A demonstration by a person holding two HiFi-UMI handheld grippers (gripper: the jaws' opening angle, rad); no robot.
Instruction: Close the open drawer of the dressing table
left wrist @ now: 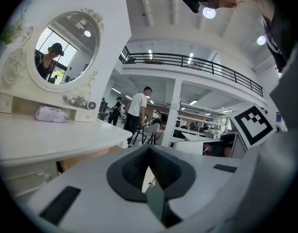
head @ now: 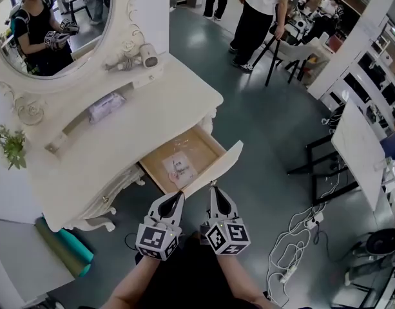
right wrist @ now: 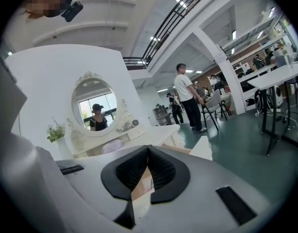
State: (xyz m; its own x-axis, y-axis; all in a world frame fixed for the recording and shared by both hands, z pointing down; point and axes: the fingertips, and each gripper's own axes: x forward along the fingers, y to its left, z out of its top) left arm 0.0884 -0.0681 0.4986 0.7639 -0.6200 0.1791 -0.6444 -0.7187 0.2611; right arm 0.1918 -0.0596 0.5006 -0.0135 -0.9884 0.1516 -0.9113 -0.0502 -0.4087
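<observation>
While the drawer [head: 218, 168] stands pulled out of the white table [head: 142, 124], the left hand-held gripper [head: 180, 194] and the right hand-held gripper [head: 213, 187] sit at its front panel, jaws together. The head view shows a paper packet [head: 179, 168] inside; the left gripper view sees the tabletop edge-on.

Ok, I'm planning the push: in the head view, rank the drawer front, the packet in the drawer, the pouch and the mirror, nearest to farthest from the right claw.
1. Drawer front, at the tips of the right claw.
2. Packet, inside the drawer, slightly left.
3. Pouch, farther back and left.
4. Mirror, top left, farthest.
</observation>
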